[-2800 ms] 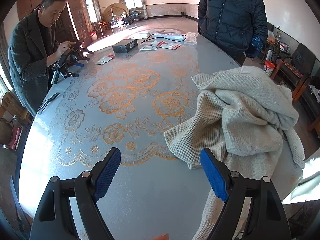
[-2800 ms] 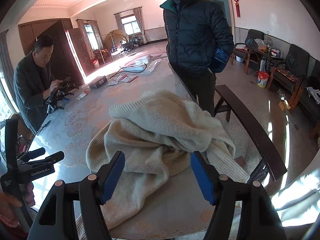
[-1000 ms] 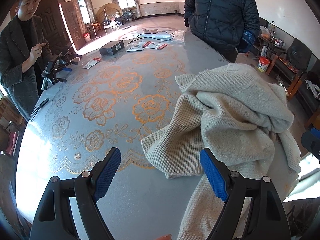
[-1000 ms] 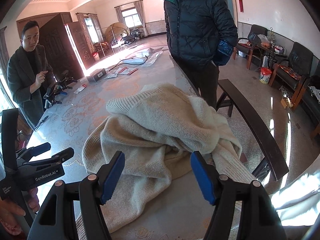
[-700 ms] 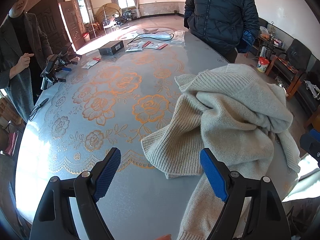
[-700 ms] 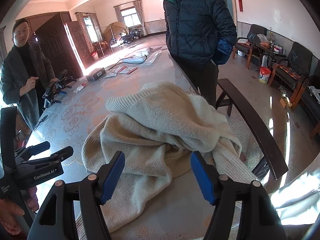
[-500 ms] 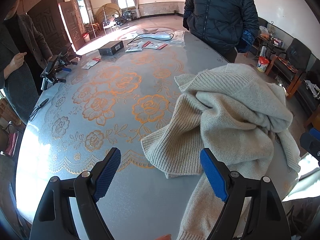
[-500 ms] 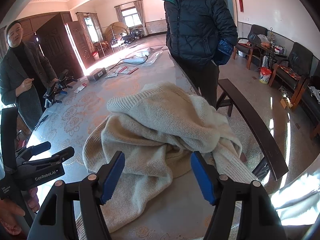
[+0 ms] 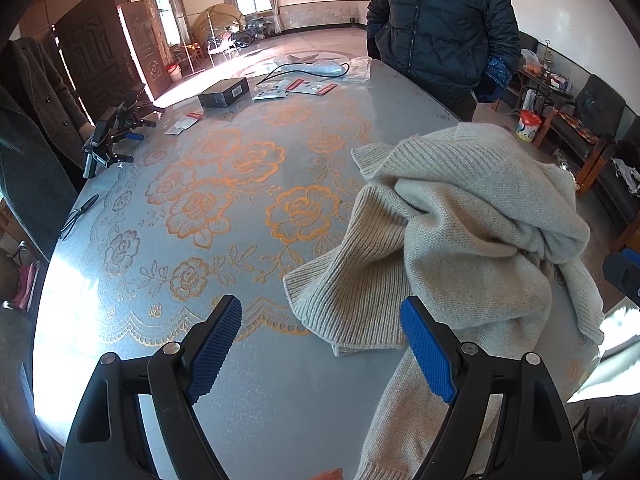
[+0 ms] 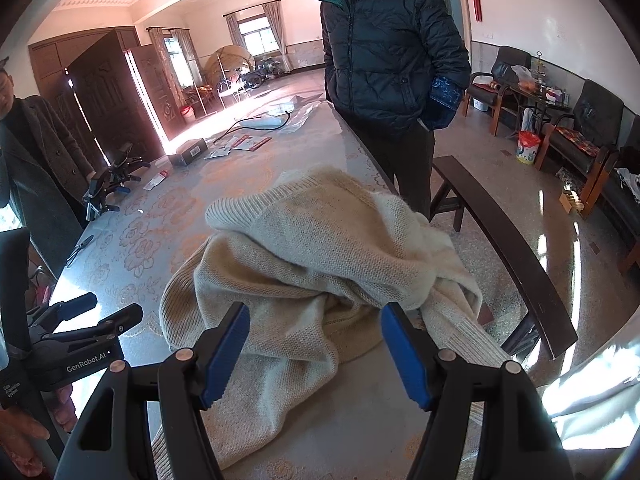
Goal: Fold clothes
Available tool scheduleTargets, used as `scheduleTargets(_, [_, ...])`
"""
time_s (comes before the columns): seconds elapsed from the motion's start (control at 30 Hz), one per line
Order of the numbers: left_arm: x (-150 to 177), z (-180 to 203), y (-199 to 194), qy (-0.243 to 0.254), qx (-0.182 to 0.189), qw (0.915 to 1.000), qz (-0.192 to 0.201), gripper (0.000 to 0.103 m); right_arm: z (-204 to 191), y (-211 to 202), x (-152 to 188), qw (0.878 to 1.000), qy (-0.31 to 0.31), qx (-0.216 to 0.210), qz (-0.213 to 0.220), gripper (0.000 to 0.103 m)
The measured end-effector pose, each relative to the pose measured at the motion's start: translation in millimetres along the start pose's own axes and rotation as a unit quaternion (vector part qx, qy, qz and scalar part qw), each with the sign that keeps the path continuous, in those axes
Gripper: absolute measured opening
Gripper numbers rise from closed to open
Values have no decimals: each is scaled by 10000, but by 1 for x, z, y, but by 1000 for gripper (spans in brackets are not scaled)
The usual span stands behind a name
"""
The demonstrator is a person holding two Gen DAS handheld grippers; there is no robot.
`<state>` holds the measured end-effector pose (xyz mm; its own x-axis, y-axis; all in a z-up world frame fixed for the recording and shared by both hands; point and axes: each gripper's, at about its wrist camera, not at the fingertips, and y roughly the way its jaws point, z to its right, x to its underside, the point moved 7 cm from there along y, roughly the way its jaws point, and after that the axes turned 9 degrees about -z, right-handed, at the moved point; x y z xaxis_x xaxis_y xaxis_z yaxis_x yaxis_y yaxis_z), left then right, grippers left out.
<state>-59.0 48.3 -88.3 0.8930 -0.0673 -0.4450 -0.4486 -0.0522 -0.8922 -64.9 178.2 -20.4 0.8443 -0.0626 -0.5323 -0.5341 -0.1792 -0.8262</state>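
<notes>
A cream knit sweater (image 9: 472,236) lies crumpled in a heap on the right side of the table (image 9: 192,208), one part hanging over the near edge. It also shows in the right wrist view (image 10: 320,256). My left gripper (image 9: 320,352) is open and empty, hovering above the table just short of the sweater's ribbed edge. My right gripper (image 10: 316,352) is open and empty, close in front of the heap. The left gripper's body (image 10: 76,344) shows at the left of the right wrist view.
The table has a grey cloth with orange flowers. At its far end lie a black box (image 9: 224,92), papers and a cable. Another gripper device (image 9: 116,132) rests at the left edge. People stand at the left and far right. A dark bench (image 10: 500,240) runs along the right side.
The person at the left has turned and shifted toward the frame edge. Both grippers and the sweater have stayed almost still since one second ago.
</notes>
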Motion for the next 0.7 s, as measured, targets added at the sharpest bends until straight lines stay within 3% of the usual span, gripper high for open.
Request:
scheduleTargets(0.23, [-3, 2, 6, -25, -36, 10000, -79, 83, 12, 6, -8, 9997, -86, 229, -6, 69])
scheduleTargets(0.53, [-4, 9, 19, 54, -64, 9999, -151, 83, 47, 44, -33, 9967, -336, 683, -271, 69])
scheduleTargets(0.63, [0, 9, 23, 79, -85, 9998, -177, 83, 55, 73, -39, 9929, -647, 800, -602, 69])
scheduleTargets(0.7, [3, 7, 27, 73, -80, 9997, -223, 83, 59, 91, -42, 9920, -722, 632, -821, 68])
